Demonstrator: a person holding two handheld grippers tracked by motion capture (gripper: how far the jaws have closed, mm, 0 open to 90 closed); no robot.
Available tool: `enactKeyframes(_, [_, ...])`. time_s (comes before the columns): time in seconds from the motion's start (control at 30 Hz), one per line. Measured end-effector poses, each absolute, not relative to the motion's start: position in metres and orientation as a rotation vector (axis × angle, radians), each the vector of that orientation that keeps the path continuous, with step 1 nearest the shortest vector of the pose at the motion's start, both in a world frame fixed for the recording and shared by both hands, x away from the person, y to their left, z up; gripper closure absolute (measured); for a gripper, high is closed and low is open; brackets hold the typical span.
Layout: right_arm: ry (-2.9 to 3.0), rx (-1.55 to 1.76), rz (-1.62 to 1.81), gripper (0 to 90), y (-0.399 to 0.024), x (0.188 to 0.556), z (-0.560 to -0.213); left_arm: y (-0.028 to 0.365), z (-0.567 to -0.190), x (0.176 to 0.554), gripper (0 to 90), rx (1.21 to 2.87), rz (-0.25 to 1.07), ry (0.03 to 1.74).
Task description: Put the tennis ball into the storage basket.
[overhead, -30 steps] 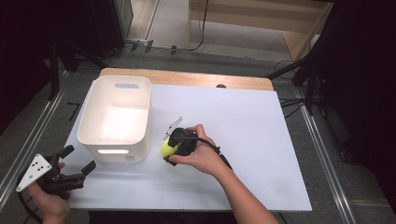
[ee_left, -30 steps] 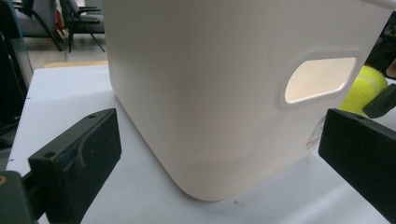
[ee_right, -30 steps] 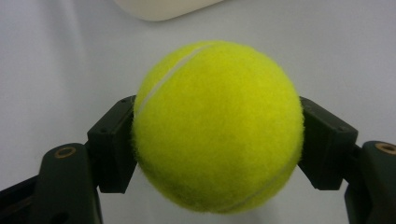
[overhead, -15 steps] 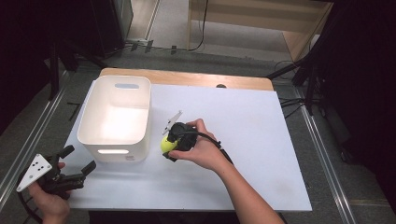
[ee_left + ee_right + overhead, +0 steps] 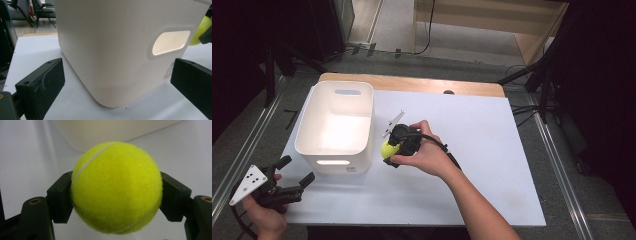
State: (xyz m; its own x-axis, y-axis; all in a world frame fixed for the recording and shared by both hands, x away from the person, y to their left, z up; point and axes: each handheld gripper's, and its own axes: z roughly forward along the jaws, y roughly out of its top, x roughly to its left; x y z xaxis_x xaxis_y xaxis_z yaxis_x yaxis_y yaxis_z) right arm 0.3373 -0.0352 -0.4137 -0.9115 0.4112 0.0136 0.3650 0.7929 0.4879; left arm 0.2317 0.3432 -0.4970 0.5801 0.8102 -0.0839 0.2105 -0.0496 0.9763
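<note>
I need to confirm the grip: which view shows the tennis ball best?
The right gripper view: the tennis ball sits close up, with both black pads pressed on its sides. The high view shows it small, beside the white bin, partly covered by the right gripper. The left gripper view catches a yellow sliver past the bin.

no legible text, even on bin [image 5: 125,50] sticker [image 5: 169,71]

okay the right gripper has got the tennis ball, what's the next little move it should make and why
Probably lift a bit more and carry the tennis ball sideways over the rim of the white bin. The right gripper is shut on the ball, both jaws pressing its sides, and it sits just beside the bin's near corner, apparently below the rim, so it likely needs height to clear the wall.
</note>
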Motion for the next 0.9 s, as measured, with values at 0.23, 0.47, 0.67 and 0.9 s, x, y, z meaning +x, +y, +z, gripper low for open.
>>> enactKeyframes(0.23, [2.891,0.599,0.779,23.5,-0.031,0.341,-0.401,0.343,-0.497,0.232,0.0,1.582,0.608,0.881])
enactKeyframes(0.47, [2.909,0.585,0.793,23.5,-0.028,0.344,-0.39,0.343,-0.497,0.232,0.0,1.583,0.608,0.881])
enactKeyframes(0.67, [2.907,0.58,0.782,23.5,-0.025,0.345,-0.381,0.343,-0.497,0.232,0.0,1.584,0.608,0.881])
enactKeyframes(0.9, [2.909,0.57,0.786,23.5,-0.021,0.348,-0.372,0.343,-0.497,0.232,0.0,1.583,0.609,0.881])
